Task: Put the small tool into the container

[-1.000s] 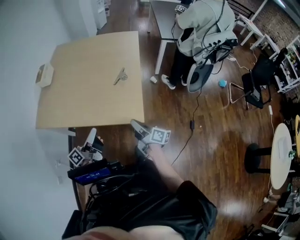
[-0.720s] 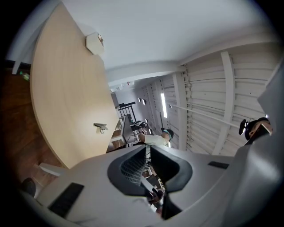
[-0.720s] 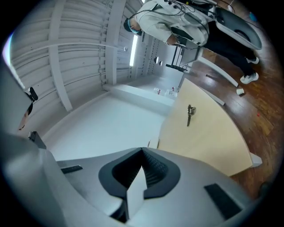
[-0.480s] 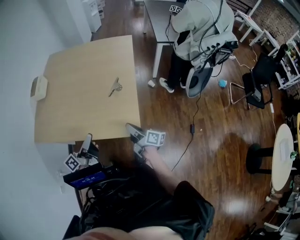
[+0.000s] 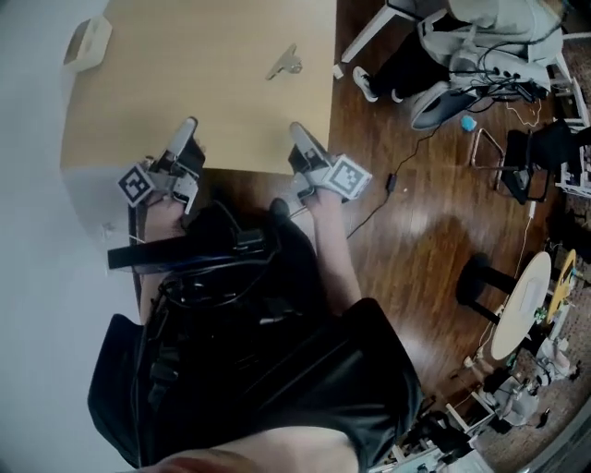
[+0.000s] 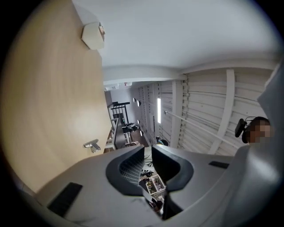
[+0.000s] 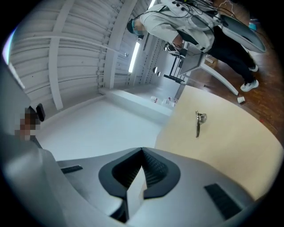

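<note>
The tool [image 5: 284,63] is lying flat on the table [image 5: 185,92], toward its right edge in the head view, with nothing touching it. The container [image 5: 88,42] is sitting at the table's far left edge, beside the white wall [image 5: 37,185], well apart from the tool.

Both grippers are hanging at the table's near edge, well short of the tool. The left gripper [image 5: 189,125] is pointing over the near edge on the left. Its jaws are standing a little apart, with nothing between them. The right gripper [image 5: 297,129] is pointing at the near right corner. Its jaws are pressing together on nothing. In the right gripper view the tool is lying ahead on bare tabletop.

Beyond the table, a person [image 5: 499,11] in a light jacket is sitting in a chair on the wood floor [image 5: 406,277].
</note>
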Motion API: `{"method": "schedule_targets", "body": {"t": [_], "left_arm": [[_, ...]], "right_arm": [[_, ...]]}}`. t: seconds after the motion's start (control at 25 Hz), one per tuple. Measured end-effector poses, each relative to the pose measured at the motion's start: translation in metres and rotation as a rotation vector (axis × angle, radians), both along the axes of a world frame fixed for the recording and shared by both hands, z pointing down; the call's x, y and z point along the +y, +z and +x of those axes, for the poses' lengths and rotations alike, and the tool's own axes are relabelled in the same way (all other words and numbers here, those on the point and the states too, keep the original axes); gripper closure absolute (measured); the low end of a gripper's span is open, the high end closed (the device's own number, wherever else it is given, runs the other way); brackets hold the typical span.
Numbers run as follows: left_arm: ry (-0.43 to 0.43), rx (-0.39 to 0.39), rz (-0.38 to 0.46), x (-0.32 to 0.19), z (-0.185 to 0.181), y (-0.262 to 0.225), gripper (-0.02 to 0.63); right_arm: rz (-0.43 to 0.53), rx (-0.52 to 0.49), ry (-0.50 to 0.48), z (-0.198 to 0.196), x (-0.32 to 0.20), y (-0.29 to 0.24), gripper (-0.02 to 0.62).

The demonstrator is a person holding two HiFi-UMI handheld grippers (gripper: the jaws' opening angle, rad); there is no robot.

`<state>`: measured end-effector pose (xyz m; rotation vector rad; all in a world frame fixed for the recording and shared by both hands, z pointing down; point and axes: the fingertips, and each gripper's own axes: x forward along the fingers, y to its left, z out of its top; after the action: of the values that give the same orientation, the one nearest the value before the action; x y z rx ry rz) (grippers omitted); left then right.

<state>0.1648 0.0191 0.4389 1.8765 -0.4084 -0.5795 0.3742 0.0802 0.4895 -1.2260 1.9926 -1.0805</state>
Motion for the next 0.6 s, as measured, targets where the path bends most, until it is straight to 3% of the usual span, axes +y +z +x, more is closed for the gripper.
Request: {"method": "schedule_targets", "body": {"t": [0.08,0.2,0.48,0.6], "left_arm": [[0.016,0.025,0.005,-0.017,-0.008,-0.008,0.568],[0.038,0.066,-0.059,-0.015,-0.020,-0.004,0.568],[0.102,0.089,-0.104,-0.029,-0.024,0.013,0.568],[0.122,0.083,-0.130,-0.031,-0.024,0.025,0.568]], "right_arm": [[0.004,-0.018,0.023,-0.010,-0.014,-0.008,0.614],[-0.045,-0.101,0.063,-0.035,-0.009,-0.008,0.614],[-0.145,-0.090,0.133,-0.040,-0.002,0.020,0.611],[-0.161,-0.068,0.152,-0.037,0.001,0.030,0.568]]}}
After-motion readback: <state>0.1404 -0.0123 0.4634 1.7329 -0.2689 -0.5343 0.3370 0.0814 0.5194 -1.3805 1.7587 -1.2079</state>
